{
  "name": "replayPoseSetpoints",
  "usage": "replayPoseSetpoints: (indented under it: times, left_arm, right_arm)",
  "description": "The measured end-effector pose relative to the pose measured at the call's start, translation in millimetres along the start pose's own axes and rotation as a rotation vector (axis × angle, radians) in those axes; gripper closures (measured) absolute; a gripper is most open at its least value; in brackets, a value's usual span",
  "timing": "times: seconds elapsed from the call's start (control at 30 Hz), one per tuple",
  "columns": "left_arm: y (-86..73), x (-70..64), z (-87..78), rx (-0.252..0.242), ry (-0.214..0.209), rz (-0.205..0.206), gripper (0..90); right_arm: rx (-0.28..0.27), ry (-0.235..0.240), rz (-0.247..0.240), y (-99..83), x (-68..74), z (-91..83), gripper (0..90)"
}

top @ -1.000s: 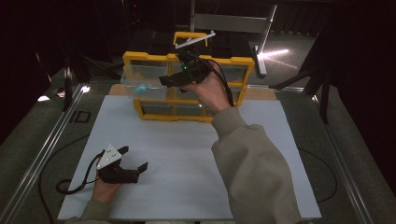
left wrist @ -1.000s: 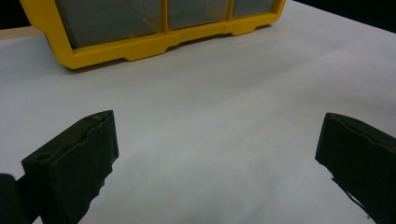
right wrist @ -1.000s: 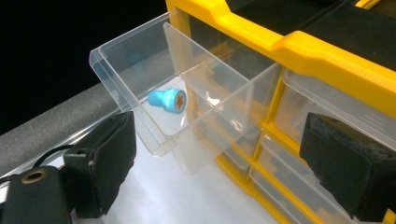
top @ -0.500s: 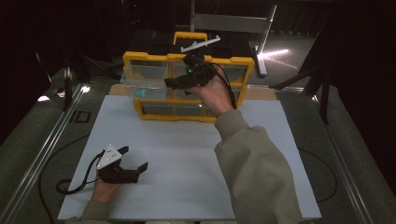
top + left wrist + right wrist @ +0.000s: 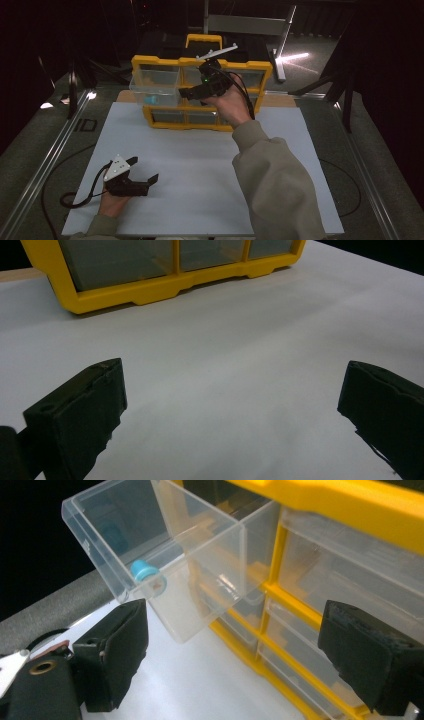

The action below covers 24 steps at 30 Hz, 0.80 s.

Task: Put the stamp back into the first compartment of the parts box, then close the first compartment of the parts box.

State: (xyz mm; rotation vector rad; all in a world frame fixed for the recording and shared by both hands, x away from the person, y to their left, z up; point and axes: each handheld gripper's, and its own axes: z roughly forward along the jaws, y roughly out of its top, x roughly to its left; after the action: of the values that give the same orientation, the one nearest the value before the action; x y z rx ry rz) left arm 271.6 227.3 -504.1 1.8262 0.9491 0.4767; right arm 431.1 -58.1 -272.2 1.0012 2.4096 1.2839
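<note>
A yellow drawer cabinet [image 5: 202, 62] with clear drawers stands at the far edge of the white mat [image 5: 200, 170]. Its upper left drawer [image 5: 155, 81] is pulled out, and something small and blue [image 5: 151, 100] shows at the drawer's front. My right gripper [image 5: 189, 93] hovers in front of the cabinet's middle, open, just right of that drawer. In the right gripper view the clear drawer [image 5: 165, 555] juts out with a blue knob [image 5: 145, 572] on its front, and my right gripper [image 5: 230, 660] holds nothing. My left gripper [image 5: 144, 169] rests open on the mat near the front left, and in its own view it [image 5: 230, 410] is empty.
The cabinet's lower drawers [image 5: 125, 260] are shut. A yellow handle [image 5: 204, 39] rises behind the cabinet top. Metal rails [image 5: 50, 155] run along the table's left side, and a cable [image 5: 80, 197] trails from the left gripper.
My right gripper has drifted a little to the right in front of the cabinet. The drawer stays pulled out and the left gripper has not moved.
</note>
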Motion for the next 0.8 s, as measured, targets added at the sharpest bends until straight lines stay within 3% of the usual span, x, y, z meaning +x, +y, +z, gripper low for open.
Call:
replayPoseSetpoints:
  times: [0.8]
  left_arm:
    - [0.3, 0.6, 1.0, -0.002, -0.003, 0.001, 0.1]
  right_arm:
    - [0.035, 0.018, -0.023, -17.0, 3.1, 13.3, 12.5]
